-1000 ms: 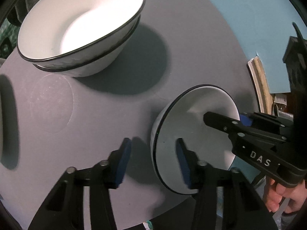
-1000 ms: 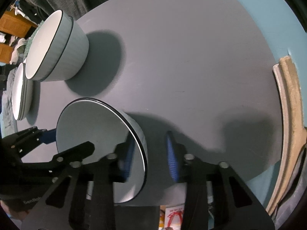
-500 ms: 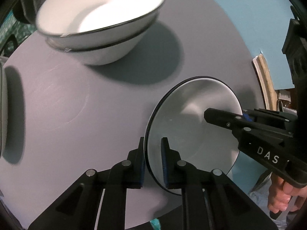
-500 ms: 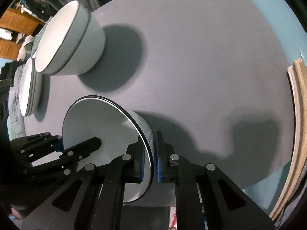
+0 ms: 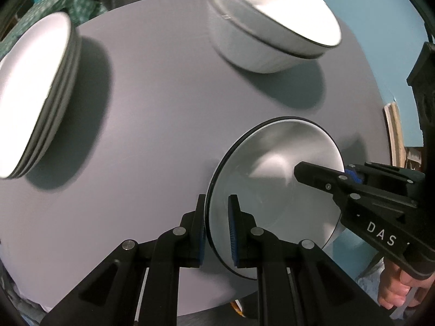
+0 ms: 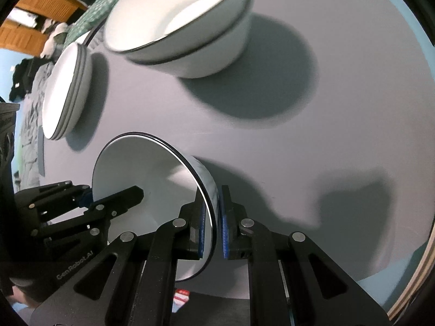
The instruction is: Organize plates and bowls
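A white bowl with a black rim (image 5: 274,179) is held between both grippers above the near edge of the round grey table (image 5: 163,103). My left gripper (image 5: 217,231) is shut on its left rim. My right gripper (image 6: 212,225) is shut on its right rim; the bowl also shows in the right wrist view (image 6: 146,179). A stack of two larger white bowls (image 5: 272,27) stands at the back, also seen in the right wrist view (image 6: 185,27). A stack of white plates (image 5: 35,89) sits at the left, in the right wrist view (image 6: 65,89) too.
A teal floor (image 5: 380,8) surrounds the table. A wooden frame edge (image 5: 394,133) lies to the right. Patterned cloth and wooden furniture (image 6: 35,21) lie beyond the table's far left.
Both grippers closed on the bowl's rim and lifted it. The views swung so the plate stack came into sight at the left and the stacked bowls shifted right.
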Demonstrator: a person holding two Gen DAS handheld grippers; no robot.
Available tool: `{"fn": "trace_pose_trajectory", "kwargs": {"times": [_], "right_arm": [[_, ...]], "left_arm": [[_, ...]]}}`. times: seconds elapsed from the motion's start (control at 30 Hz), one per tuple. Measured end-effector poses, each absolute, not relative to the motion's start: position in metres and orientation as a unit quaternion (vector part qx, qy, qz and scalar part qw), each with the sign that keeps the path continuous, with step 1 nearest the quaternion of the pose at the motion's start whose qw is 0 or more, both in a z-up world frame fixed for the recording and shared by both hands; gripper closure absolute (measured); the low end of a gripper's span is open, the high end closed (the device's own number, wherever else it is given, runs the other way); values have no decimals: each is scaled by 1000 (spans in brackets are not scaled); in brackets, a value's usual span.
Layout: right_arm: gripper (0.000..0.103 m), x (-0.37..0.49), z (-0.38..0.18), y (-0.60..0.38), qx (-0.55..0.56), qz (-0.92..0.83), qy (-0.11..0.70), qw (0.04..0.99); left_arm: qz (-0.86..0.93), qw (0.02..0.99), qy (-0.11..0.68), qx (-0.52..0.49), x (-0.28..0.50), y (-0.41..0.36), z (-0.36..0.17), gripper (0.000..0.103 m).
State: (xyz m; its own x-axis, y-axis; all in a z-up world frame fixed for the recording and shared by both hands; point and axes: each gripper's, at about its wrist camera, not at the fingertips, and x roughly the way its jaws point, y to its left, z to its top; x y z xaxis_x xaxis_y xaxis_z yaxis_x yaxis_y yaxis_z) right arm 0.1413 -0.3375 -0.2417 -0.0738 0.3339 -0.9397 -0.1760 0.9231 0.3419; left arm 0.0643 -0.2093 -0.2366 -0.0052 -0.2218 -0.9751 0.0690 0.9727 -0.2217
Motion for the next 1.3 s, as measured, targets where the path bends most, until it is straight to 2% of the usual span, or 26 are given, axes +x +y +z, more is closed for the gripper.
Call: {"fn": "trace_pose_trajectory", "kwargs": {"times": [0.23, 0.77, 1.0, 1.3], "right_arm": [[93, 136, -235, -345, 44, 203, 708, 675], [91, 136, -244, -340, 69, 191, 721, 662], [94, 134, -238, -340, 56, 185, 717, 670], [95, 145, -209, -352, 67, 187, 707, 678]], "left_arm": [[-104, 703, 701, -63, 51, -196, -235, 89], [-119, 693, 709, -55, 89, -203, -238, 89], [-114, 691, 711, -62, 90, -194, -240, 91], [-112, 702, 701, -60, 99, -195, -210, 91]]}}
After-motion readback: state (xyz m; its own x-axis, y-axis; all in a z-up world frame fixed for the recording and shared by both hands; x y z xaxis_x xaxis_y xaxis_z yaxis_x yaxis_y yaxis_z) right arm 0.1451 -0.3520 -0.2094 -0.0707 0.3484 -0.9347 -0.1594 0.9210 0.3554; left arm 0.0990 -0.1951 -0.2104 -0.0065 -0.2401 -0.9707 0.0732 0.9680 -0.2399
